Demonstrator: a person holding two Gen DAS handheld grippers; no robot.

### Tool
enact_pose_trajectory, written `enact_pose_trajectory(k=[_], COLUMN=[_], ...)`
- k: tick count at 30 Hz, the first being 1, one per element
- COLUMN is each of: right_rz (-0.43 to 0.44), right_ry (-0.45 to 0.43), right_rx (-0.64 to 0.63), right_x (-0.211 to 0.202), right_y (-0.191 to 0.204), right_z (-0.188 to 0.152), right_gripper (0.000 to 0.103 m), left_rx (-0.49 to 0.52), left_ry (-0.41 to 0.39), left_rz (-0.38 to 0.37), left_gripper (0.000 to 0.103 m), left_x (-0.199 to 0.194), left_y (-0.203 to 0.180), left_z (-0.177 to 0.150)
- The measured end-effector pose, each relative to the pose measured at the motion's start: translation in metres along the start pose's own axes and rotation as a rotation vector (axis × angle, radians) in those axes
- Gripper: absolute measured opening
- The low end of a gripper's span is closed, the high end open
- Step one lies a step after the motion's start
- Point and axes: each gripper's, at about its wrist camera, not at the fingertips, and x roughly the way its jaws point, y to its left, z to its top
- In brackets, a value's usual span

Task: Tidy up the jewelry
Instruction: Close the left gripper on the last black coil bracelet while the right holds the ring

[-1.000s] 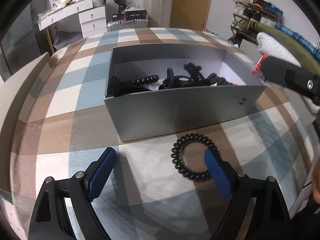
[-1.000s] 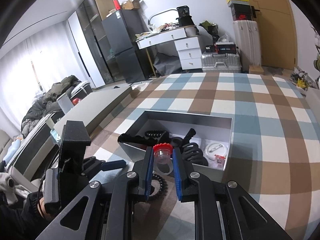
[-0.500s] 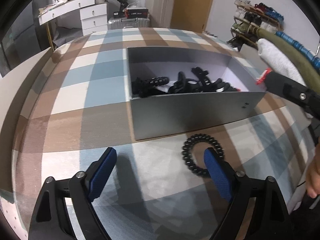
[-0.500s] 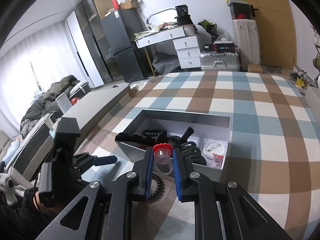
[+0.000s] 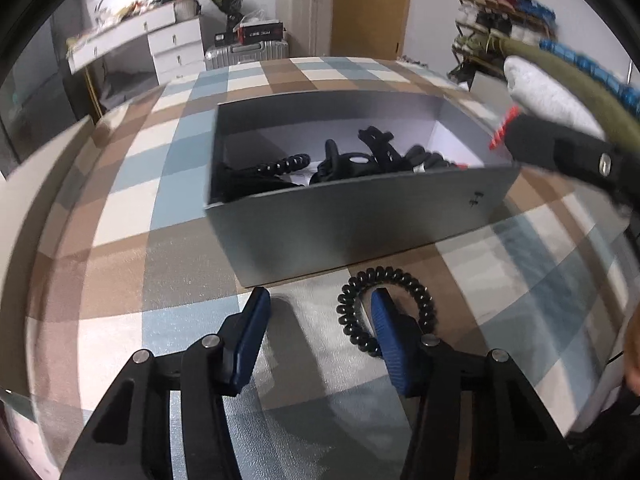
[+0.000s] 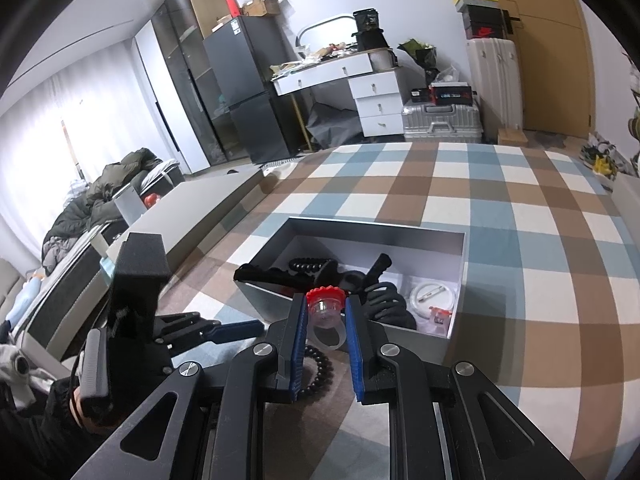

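Note:
A grey open box sits on the plaid cloth and holds several black hair ties and clips, plus a white ring-shaped piece. A black spiral hair tie lies on the cloth just in front of the box. My left gripper is open and low over the cloth, its right finger inside the tie's loop. My right gripper is shut on a clear plastic ring with a red top, held above the box's near wall; it shows at the right of the left wrist view.
The plaid-covered surface stretches beyond the box. A grey bench edge runs along its left side. A white desk with drawers, a silver suitcase and a clothes rack stand around it.
My left gripper has closed partway and moved toward the spiral tie, its right finger now inside the loop. My right gripper still holds the ring, almost unmoved above the box.

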Motion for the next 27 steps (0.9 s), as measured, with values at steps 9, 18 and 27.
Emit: enact_pose_trajectory(k=[9,18,27], right_rz=[-0.001,-0.007,-0.021], right_ry=[-0.001,-0.012,-0.045], right_rx=[-0.002,0.006,0.038], right_x=[0.000,-0.003,-0.011], right_y=[0.001,-0.001,-0.012], right_z=[0.000,0.001,0.004], right_gripper=[0.018,0.018,0.018], left_rx=[0.020,0.017,-0.029], left_ry=[-0.014,-0.098,-0.236], left_rz=[-0.057,-0.095,-0.111], left_gripper=[0.005,0.005,0.005], left_x=[-0.004,-0.025,-0.053], left_y=[-0.003,-0.001,0.012], left_z=[-0.003,0.004,0.013])
